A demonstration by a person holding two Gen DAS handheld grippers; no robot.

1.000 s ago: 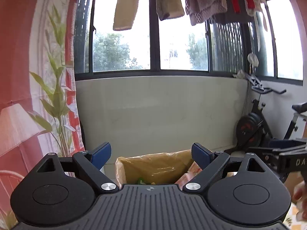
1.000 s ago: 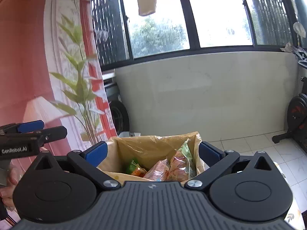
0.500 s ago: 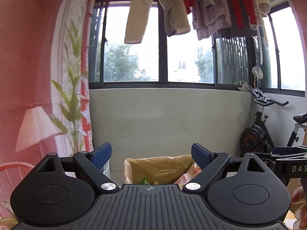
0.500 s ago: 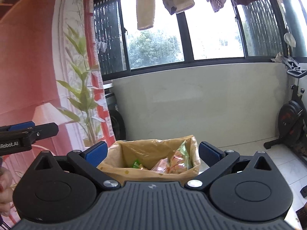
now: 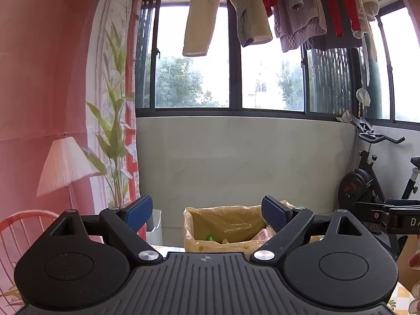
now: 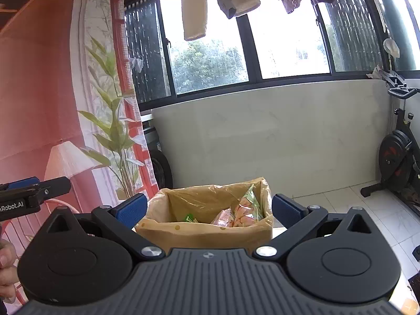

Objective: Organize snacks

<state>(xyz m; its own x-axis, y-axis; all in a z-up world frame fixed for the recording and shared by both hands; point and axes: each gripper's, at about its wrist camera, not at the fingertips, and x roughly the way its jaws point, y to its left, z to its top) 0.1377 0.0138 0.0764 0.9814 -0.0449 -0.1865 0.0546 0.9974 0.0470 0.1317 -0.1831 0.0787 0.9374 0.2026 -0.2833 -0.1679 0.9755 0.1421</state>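
Observation:
A cardboard box lined with a yellow plastic bag (image 6: 204, 229) stands ahead of both grippers; it also shows in the left wrist view (image 5: 223, 232). Inside it lie several snack packets: an orange-pink one (image 6: 242, 211) leaning at the right and a green one (image 6: 190, 218) lower down. My left gripper (image 5: 207, 214) is open and empty, held back from the box. My right gripper (image 6: 208, 208) is open and empty, with the box showing between its blue pads. Each gripper shows at the edge of the other's view.
A backdrop with a printed lamp, plant and chair (image 5: 65, 162) hangs at the left. An exercise bike (image 6: 396, 157) stands on the tiled floor at the right. Clothes (image 5: 302, 13) hang above the windows. A white bin (image 5: 155, 225) stands left of the box.
Both grippers have drawn back and tilted up from the box, which looks smaller and lower now. Both stay open and empty.

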